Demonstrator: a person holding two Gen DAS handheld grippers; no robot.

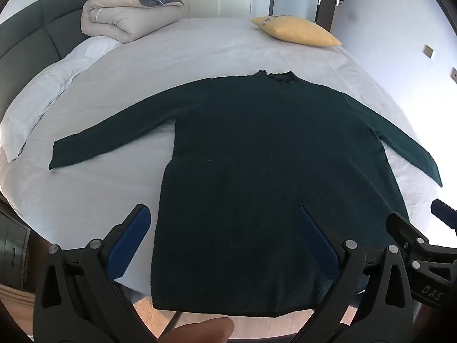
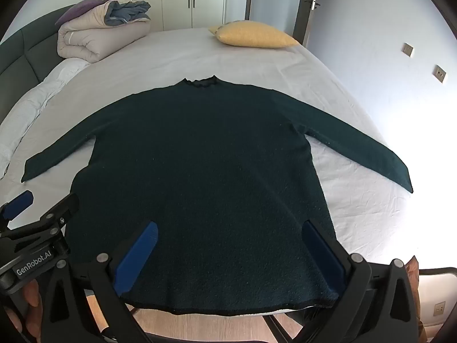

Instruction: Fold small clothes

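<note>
Bed (image 1: 200,57): sweater (image 1: 257,157) below both grippers' spread fingers (image 1: 131,243)

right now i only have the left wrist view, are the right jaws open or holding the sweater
Observer: Open. The right gripper is over the sweater near its hem, jaws wide apart, nothing pinched.
Operator: my finger hides the hem's right corner, can you see it
Observer: Yes, the hem corner shows at the edge of the bed, just past the right-hand pad.
Operator: anything off the bed there
Observer: What looks like a chair stands close by.
</note>
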